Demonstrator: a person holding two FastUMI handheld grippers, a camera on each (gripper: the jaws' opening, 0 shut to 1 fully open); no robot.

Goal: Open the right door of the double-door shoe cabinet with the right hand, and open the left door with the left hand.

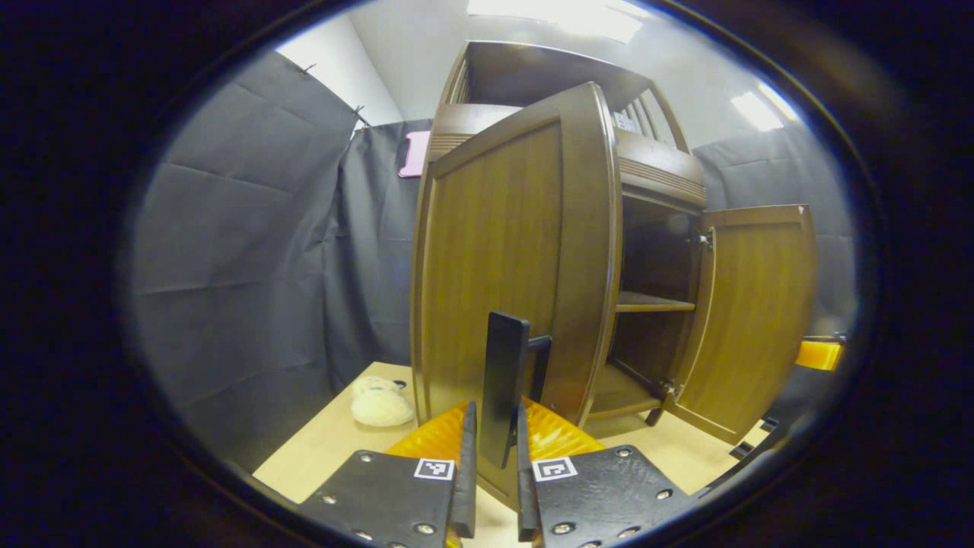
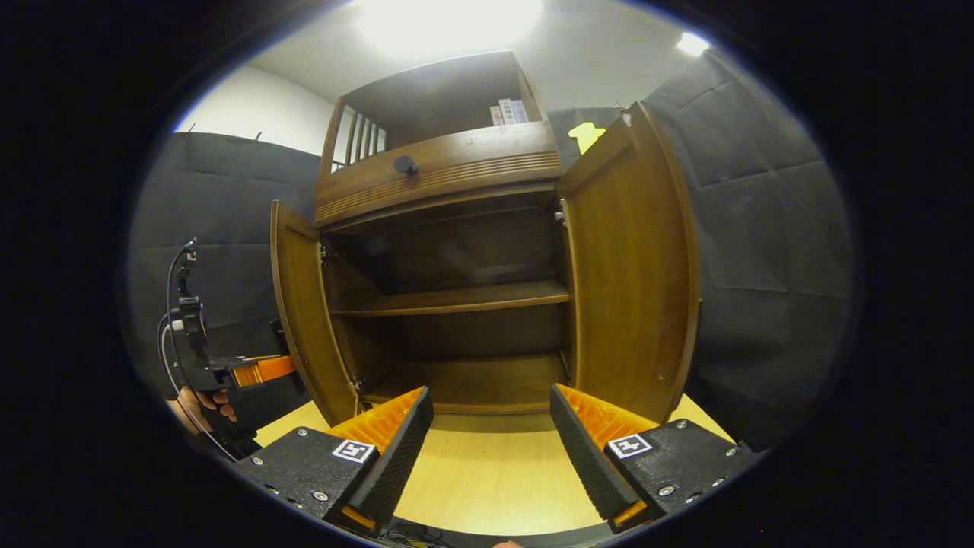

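In the left gripper view, the left gripper (image 1: 491, 457) sat lowest and closest, its two black fingers pinched onto the flat black handle (image 1: 504, 380) of the left door (image 1: 502, 259). That door stood swung well out from the shoe cabinet (image 1: 654, 175), its panel facing the camera. Beyond it the right door (image 1: 753, 312) also hung open, with an inner shelf (image 1: 654, 303) showing between the two. A pale fluffy thing (image 1: 380, 403) lay on the light wooden desk (image 1: 319, 457) just beside the left door's lower corner.

In the right gripper view, the right gripper (image 2: 491, 434) hovered above the desk (image 2: 487, 479) with its fingers spread wide apart, holding nothing. Ahead of it the cabinet (image 2: 456, 175) stood open, the right door (image 2: 628, 266) and left door (image 2: 304, 304) both swung outward around the shelf (image 2: 456, 298). Far off by the left door, the left gripper (image 2: 259, 371) appeared with a hand (image 2: 209, 403) behind it.
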